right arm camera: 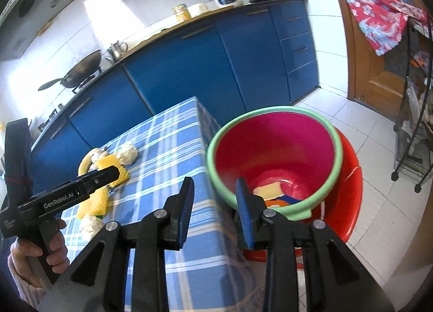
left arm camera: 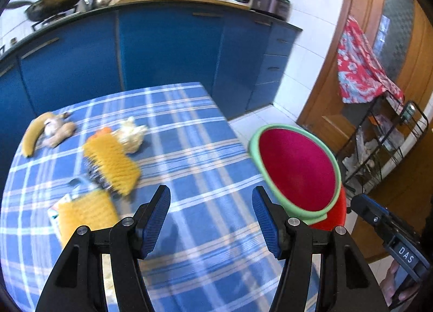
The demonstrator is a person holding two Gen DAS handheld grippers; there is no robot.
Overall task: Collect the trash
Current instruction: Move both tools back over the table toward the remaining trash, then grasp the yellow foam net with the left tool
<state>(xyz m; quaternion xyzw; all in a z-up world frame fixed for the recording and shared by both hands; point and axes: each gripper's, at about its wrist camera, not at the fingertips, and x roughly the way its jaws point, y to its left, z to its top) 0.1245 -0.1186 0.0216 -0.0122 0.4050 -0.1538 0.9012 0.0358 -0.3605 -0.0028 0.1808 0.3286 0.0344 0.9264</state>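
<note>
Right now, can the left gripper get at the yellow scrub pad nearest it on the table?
Probably yes. The left gripper is open and empty over the tablecloth, and the yellow scrub pad lies just to its left with nothing between them.

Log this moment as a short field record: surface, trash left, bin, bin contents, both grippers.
surface: blue plaid tablecloth
trash left: yellow banana peel; crumpled white paper wad; yellow netted packets
bin: pink plastic bucket with green rim, beside the table edge
bin contents: pale yellow flat piece
left gripper: open, empty
right gripper: open, empty
</note>
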